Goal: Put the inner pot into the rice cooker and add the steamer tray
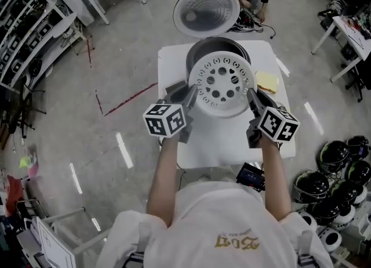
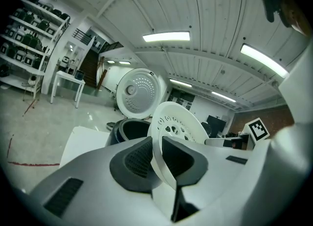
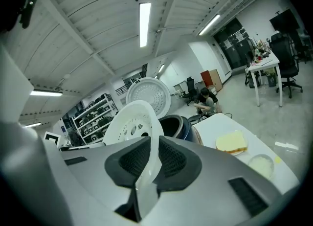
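Clearly, the white steamer tray (image 1: 223, 84) is held up between the two tools, one at each side of it. The left tongs (image 1: 189, 94) are closed down to a narrow gap on the tray's left rim; in the left gripper view the thin rim (image 2: 178, 124) is seen pinched between the dark ribbed pads (image 2: 139, 159) of those tongs (image 2: 157, 144). The right tongs (image 1: 253, 96) are likewise nearly closed on the right rim, and in the right gripper view the tray (image 3: 129, 120) is gripped edge-on between the pads of those tongs (image 3: 154, 154). The tray is carried above the white desk (image 1: 174, 64), at the near side of the rice cooker (image 1: 217, 46), whose near rim it overlaps in the head view. The cooker's lid (image 1: 206, 10) is swung open towards the far side (its perforated inner face is shown). A yellow sponge-like piece (image 1: 266, 81) is lying on the desk to the right of the cooker.
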A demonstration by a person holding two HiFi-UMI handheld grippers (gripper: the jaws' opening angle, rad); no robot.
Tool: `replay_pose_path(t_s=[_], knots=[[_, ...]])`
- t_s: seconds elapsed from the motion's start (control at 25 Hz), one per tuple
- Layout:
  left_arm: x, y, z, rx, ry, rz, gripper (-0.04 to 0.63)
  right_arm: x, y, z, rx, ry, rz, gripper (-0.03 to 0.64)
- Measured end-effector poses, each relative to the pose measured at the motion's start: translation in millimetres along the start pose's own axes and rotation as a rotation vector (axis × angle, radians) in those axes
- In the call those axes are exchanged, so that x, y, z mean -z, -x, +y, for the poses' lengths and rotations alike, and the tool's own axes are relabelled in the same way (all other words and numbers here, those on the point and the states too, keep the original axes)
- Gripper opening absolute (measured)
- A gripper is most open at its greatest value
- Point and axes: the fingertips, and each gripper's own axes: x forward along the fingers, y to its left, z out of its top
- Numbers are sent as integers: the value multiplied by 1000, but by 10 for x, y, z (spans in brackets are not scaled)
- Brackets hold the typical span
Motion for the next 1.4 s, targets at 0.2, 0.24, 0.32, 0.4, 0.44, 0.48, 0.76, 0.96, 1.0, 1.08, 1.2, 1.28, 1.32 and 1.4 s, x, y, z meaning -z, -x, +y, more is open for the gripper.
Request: replay_pose_path(t_s=[0.2,0.24,0.32,0.4,0.44,0.48,0.76,0.96,1.0,1.08,1.2,1.28,1.32,1.4], knots=[[-147,-187,125,-6,11,-5,75,-175,-251,-46,-14,4,3,66],[-172,-229,152,-9,12,-6,75,-201,-306,-64,-18,4,5,66],[-219,-305,203,-17,16,-7,75,-250,-410,-97,-26,2,12,66],[-273,-364,254,-25,20,-9,75,-302,-508,-109,-35,0,17,66],[-300,-391,282,-29,22,-11,75,-328,-558,-112,-40,0,19,66],[-324,-419,313,-32,26,-14,75,-353,-610,-116,-43,1,21,66],[-397,-585,506,-52,50,-16,76,-453,-894,-151,-58,-5,32,66],[-489,-741,537,-52,57,-26,74,-541,-1028,-242,-66,-15,35,64],[-497,-770,551,-54,57,-24,74,-550,-1056,-260,-67,-15,37,64],[-494,-829,584,-60,59,-18,74,-553,-1111,-302,-66,-16,44,64],[-457,-894,641,-69,56,-3,74,-516,-1193,-356,-61,-7,59,64],[-426,-911,698,-79,55,7,75,-470,-1252,-372,-61,-5,71,64],[-409,-919,724,-85,55,13,75,-448,-1278,-380,-60,-6,77,64],[-373,-939,765,-95,52,26,75,-412,-1317,-397,-59,-5,88,64]])
